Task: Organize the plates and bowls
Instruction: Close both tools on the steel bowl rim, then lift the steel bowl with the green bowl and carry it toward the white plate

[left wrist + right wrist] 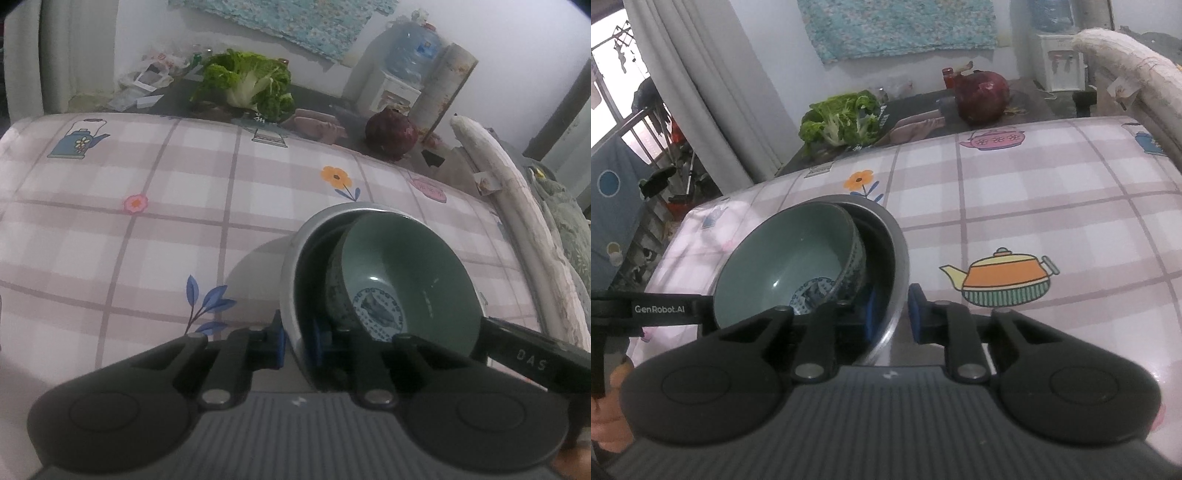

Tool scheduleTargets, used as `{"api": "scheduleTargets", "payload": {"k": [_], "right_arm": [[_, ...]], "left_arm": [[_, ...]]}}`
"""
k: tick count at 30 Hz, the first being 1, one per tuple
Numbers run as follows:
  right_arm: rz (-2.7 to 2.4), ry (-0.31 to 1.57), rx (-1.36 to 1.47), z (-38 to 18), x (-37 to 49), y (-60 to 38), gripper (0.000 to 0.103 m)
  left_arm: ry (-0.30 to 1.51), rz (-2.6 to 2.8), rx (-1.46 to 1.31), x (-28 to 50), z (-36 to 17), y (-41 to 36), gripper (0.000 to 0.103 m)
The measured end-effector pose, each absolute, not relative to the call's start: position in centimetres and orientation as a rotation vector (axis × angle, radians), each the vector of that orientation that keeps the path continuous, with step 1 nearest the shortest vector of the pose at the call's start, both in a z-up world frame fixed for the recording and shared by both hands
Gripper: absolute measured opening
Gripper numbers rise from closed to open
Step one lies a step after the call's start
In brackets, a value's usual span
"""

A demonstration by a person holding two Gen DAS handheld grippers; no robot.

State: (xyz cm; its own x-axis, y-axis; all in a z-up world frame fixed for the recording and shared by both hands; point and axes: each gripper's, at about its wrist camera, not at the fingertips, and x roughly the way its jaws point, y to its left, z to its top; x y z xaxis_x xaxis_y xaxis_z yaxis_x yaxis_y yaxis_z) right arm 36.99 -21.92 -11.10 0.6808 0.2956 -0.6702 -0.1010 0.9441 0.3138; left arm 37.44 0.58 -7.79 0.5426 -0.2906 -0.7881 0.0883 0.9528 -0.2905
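Observation:
A steel bowl [291, 258] stands on the checked tablecloth [147, 229] with a green ceramic bowl [406, 266] tilted inside it. My left gripper [298, 343] is shut on the steel bowl's near-left rim, one blue pad outside the wall and one inside. In the right wrist view the same steel bowl [899, 251] and green bowl [783, 258] sit at the left. There my right gripper [892, 314] is shut on the steel bowl's right rim in the same way. Each view also shows the other gripper's black body at the bowl's far side.
Behind the tablecloth lie a leafy green vegetable [243, 81] and a dark red cabbage [391, 133] on a dark surface. A water dispenser [402, 74] stands by the wall. A white padded rail [517, 206] runs along the right edge. A curtain [701, 74] hangs at the left.

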Motion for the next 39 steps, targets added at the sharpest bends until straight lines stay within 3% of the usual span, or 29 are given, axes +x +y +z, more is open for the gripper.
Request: {"api": "scheduleTargets", "payload": {"k": [19, 39], "right_arm": [[0.209, 0.769, 0.241, -9.5, 36.7, -21.5, 0.014], [0.225, 0.662, 0.268, -1.3, 29.9, -21.4, 0.014]], "left_arm": [[0.97, -0.219, -0.266, 37.3, -6.7, 1.0, 0.014], [0.834, -0.239, -0.281, 30.0, 2.0, 1.6, 0.014]]}}
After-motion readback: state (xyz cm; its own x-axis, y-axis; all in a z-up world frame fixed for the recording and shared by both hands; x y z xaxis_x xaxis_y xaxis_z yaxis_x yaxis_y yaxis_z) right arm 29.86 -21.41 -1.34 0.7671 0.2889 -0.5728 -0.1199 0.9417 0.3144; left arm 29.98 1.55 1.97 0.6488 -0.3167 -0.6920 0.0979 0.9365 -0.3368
